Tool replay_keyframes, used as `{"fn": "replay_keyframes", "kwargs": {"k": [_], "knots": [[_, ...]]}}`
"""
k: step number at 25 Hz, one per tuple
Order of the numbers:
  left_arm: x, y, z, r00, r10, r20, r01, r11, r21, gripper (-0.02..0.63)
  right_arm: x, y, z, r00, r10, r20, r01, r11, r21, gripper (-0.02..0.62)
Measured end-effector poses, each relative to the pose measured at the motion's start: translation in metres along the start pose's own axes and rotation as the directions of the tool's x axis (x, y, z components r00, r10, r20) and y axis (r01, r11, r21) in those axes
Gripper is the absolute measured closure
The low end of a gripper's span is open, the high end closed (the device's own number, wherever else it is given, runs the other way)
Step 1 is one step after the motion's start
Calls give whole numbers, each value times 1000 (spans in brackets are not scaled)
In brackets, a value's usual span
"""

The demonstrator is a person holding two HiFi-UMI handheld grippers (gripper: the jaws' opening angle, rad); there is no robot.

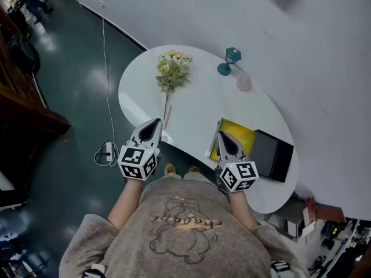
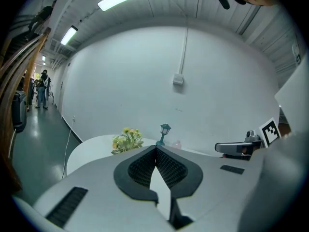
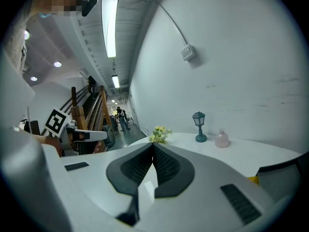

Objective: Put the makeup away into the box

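Head view looks steeply down on a white oval table [image 1: 191, 106], with the person standing at its near edge and a gripper in each hand. The left gripper [image 1: 157, 121] hangs over the near-left edge of the table. The right gripper [image 1: 220, 134] sits over the near-right part, and its tip overlaps the left side of the box [image 1: 243, 133].

The box is open, yellow inside, with a black lid [image 1: 272, 154] lying right beside it on the right. The only makeup-looking thing I can spot is a small pink bottle [image 1: 244, 84]. It's out on the table toward the far side, well apart from the box and just beside a little teal lamp [image 1: 231, 59]. A bunch of yellow flowers [image 1: 171, 67] lies on the far-left part of the table.

Fingers: in the left gripper view the left gripper [image 2: 156, 149] has its jaws pressed together with nothing between them. It's the same in the right gripper view, where the right gripper [image 3: 153, 146] is closed tip to tip and empty.

Right gripper view also shows the flowers [image 3: 159, 134], the lamp [image 3: 199, 125] and the pink bottle [image 3: 222, 139] lined up ahead. A sliver of the box's yellow [image 3: 253, 180] shows low on the right, with the black lid [image 3: 285, 170] next to it.
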State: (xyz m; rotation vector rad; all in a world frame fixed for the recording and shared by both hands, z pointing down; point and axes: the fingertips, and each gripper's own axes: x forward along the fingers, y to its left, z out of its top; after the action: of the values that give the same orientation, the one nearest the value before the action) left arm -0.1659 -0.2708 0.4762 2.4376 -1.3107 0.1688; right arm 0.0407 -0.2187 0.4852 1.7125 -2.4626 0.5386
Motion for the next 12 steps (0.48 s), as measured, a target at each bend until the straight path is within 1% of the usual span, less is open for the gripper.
{"fn": "replay_keyframes", "kwargs": {"k": [4, 12], "knots": [[7, -1, 3, 1000, 27, -1, -27, 1000, -3, 586, 9, -7, 9, 999, 33, -1, -33, 999, -14, 592], [18, -3, 3, 997, 80, -11, -80, 997, 3, 586, 22, -21, 17, 997, 71, 3, -71, 997, -14, 592]]}}
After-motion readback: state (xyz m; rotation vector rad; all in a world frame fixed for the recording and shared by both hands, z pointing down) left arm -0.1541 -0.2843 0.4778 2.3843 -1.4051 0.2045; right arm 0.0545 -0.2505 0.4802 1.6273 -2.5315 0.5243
